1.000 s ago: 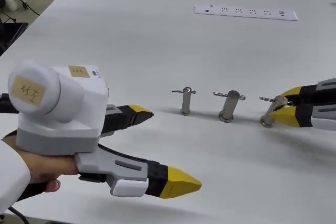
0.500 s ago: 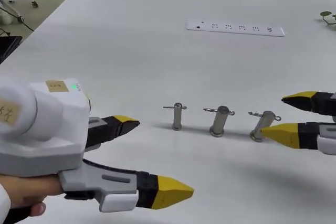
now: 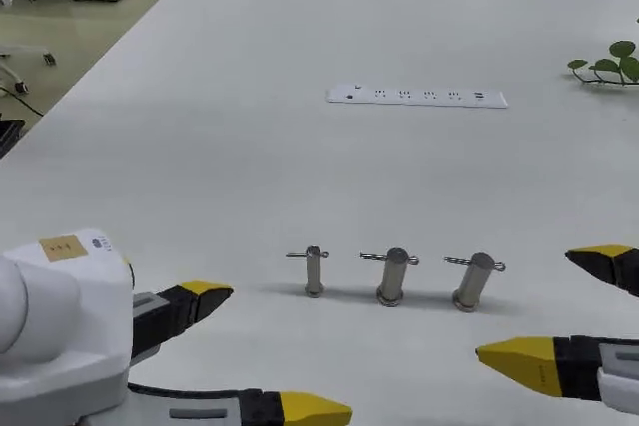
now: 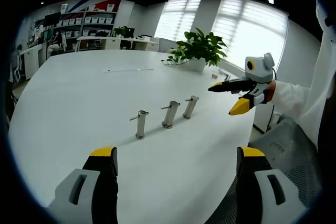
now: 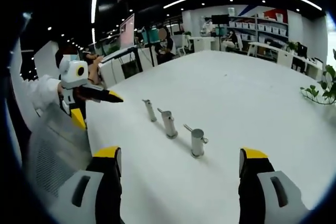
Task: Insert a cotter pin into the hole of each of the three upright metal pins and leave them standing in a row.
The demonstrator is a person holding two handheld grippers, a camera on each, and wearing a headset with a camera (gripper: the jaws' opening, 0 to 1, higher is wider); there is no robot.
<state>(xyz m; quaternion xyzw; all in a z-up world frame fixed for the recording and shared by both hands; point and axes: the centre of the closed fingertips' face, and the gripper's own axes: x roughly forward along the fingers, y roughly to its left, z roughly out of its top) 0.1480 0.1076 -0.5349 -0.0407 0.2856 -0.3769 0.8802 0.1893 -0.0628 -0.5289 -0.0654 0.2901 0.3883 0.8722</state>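
White workbench, three upright metal pins in a row, left tongs and right tongs spread wide, both empty.

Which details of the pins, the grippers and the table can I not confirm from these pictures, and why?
Head view: the holes in the metal pins are too small to see, so how far each cotter pin passes through is unclear.
Head view: the right gripper is cut off by the right edge, the left gripper by the bottom-left corner.
Head view: the plant is cut off by the right edge.
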